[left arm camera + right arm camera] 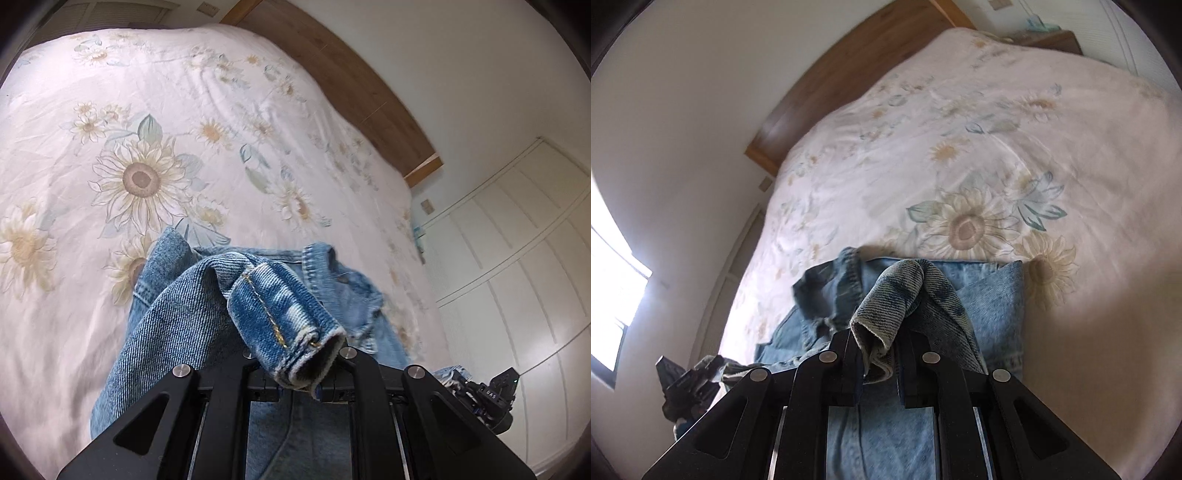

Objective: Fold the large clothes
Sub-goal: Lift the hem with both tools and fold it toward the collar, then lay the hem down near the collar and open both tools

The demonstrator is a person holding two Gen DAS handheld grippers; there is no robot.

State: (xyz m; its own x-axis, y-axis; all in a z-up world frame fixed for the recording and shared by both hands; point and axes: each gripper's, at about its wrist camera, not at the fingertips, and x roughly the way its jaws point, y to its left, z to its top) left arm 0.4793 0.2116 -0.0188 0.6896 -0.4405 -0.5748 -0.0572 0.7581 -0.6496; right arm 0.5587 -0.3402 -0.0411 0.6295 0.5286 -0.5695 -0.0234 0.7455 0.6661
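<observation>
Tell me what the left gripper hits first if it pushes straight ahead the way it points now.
The left gripper is shut on a denim cuff. Straight ahead it would likely meet the rest of the denim garment lying on the bedspread, then the bedspread itself; depth is unclear.

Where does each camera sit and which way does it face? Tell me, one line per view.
Left wrist: on the left gripper, facing along its fingers over the jeans and bed toward the headboard; the right gripper shows at lower right.
Right wrist: on the right gripper, facing across the bed; the left gripper shows at lower left.
Shared: jeans, bed, headboard.
</observation>
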